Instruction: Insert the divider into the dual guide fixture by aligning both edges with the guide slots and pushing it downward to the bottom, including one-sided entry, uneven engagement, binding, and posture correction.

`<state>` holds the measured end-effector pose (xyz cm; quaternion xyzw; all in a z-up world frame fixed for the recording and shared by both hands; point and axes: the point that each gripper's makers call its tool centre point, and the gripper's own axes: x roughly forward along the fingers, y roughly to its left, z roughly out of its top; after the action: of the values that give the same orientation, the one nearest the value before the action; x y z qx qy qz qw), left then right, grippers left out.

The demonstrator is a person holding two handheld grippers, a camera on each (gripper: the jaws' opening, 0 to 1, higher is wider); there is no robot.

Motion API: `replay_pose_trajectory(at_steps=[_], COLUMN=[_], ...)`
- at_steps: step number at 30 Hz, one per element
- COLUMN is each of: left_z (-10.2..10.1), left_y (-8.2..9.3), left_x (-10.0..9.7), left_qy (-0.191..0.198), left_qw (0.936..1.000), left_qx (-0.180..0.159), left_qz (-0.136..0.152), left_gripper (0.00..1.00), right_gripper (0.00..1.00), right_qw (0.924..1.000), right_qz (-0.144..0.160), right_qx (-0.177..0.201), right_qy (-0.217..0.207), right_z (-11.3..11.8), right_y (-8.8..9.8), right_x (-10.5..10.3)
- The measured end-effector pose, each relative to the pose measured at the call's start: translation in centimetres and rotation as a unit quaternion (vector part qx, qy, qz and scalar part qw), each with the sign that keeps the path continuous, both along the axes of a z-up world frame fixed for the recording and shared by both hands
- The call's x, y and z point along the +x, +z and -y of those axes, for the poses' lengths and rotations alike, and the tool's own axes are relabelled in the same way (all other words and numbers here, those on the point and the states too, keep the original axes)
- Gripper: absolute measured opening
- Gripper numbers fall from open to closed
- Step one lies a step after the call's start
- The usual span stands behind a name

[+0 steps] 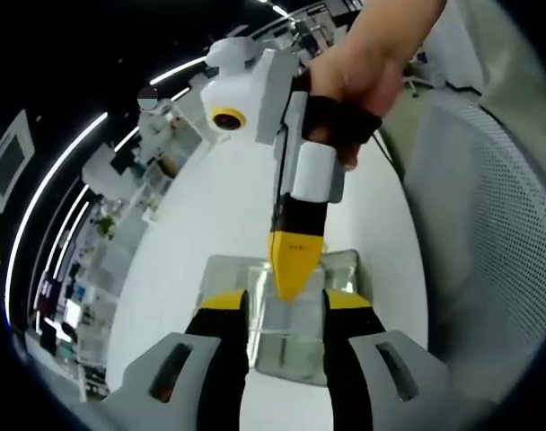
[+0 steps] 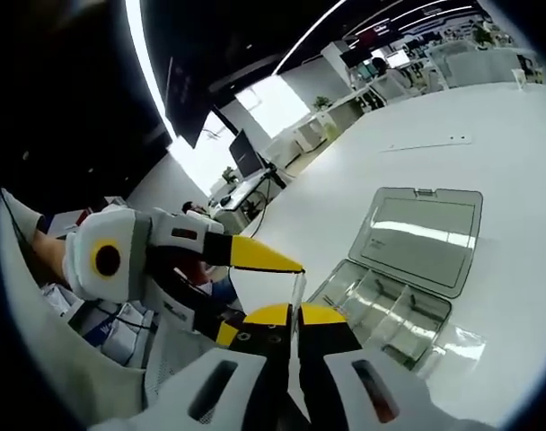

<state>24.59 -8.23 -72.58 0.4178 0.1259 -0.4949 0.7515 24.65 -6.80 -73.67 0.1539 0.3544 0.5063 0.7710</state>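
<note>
My right gripper (image 2: 295, 316) pinches the thin clear plastic divider (image 2: 296, 289) by its edge, above the clear compartment box (image 2: 385, 310). Left gripper (image 1: 286, 310) open, empty. Divider looks light, stiff, slippery.

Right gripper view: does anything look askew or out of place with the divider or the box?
The clear divider is pinched in the right gripper, off to the side of the open compartment box, not in any slot. The left gripper tip touches its edge. Nothing looks spilled or damaged.

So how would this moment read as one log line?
stage: pre-insertion | right tool: shut on divider | left tool: open, over box | box: open on table
</note>
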Motion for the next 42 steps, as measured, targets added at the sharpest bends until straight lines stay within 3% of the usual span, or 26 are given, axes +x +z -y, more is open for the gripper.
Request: replay_pose_trajectory(at_steps=[1,2,3,20,30,42], left_z=[0.0,-0.3,-0.3,-1.1,-1.3,-1.2], left_y=[0.0,0.0,0.0,1.1,1.1,0.8], left_x=[0.0,0.2,0.3,0.5,0.1,-0.1], left_qy=[0.0,0.005,0.007,0.001,-0.015,-0.022], left_qw=[1.0,1.0,0.9999,0.9999,0.9972,0.9934], left_qx=[0.0,0.006,0.008,-0.003,-0.008,-0.002], left_qz=[0.0,0.002,0.002,-0.016,-0.073,-0.112], left_gripper=[0.29,0.27,0.27,0.28,0.23,0.13], right_gripper=[0.0,0.0,0.0,0.0,0.0,0.0], right_qw=[1.0,0.9995,1.0,0.9981,0.9903,0.9769], right_qz=[0.0,0.027,0.006,0.053,0.115,0.176], right_qx=[0.0,-0.008,-0.005,-0.012,-0.032,-0.047], right_qy=[-0.001,0.01,0.003,0.029,0.07,0.111], right_z=[0.0,0.1,0.1,0.2,0.0,0.1], right_y=[0.0,-0.2,-0.2,-0.1,-0.3,-0.3], right_x=[0.0,0.2,-0.2,-0.2,-0.9,-1.5])
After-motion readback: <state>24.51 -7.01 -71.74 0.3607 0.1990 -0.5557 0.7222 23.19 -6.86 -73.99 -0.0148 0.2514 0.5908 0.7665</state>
